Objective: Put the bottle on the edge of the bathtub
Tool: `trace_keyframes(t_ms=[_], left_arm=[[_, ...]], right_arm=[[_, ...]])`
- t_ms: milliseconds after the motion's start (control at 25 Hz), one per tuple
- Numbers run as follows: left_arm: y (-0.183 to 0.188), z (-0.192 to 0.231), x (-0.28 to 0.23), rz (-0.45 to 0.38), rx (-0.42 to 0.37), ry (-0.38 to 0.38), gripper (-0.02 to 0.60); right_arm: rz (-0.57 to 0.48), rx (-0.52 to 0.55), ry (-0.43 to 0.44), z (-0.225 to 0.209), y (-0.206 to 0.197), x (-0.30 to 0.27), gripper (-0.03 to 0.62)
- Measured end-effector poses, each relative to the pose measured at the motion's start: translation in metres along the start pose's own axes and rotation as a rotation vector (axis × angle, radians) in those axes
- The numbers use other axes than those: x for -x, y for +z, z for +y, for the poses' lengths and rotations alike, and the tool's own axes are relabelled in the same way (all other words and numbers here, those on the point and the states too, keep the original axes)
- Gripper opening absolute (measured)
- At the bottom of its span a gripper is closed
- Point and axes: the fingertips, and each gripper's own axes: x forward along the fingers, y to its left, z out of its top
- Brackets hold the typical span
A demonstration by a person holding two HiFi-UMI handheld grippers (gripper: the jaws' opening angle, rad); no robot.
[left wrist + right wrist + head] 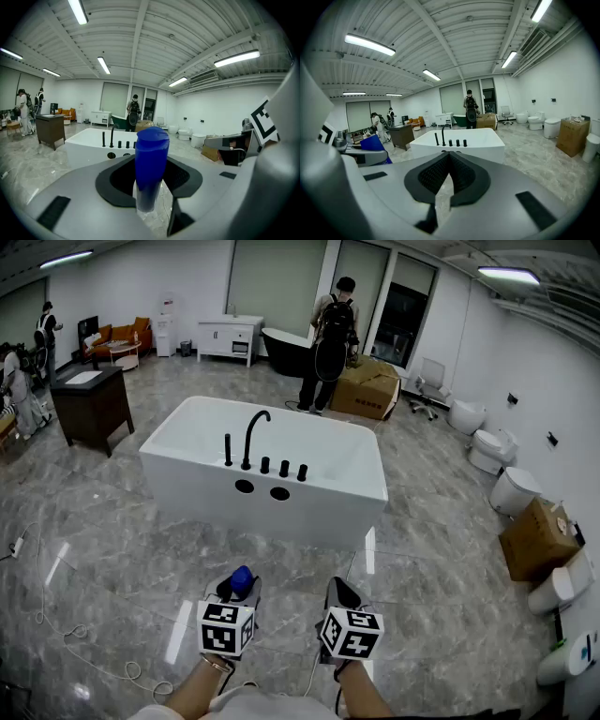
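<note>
Left gripper view: the blue bottle (152, 150) stands upright, long axis vertical, cap end up, pinched between the jaws of the left gripper (150, 164). It's a plain solid-blue cylinder with a matching blue cap, and it turns paler and see-through at the very bottom. Both grippers are held out low in front of the person, tipped a bit downward toward the white bathtub (309, 507), which is well apart from them. The right gripper (449, 157) has its jaws pressed together on nothing.
</note>
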Motion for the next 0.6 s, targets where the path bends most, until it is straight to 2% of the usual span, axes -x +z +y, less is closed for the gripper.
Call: trace_keyframes(t_ms=[360,600], left_arm=[[-0.001,0.002,-0.003,0.01,-0.009,-0.022,0.164],[0.0,0.01,-0.008,0.009,-0.018,-0.044,0.164]], right_arm=[[0.002,-0.008,-0.003,0.001,0.0,-0.003,0.026],[-0.003,-0.07,-0.018,0.002,-0.004,-0.01,0.026]])
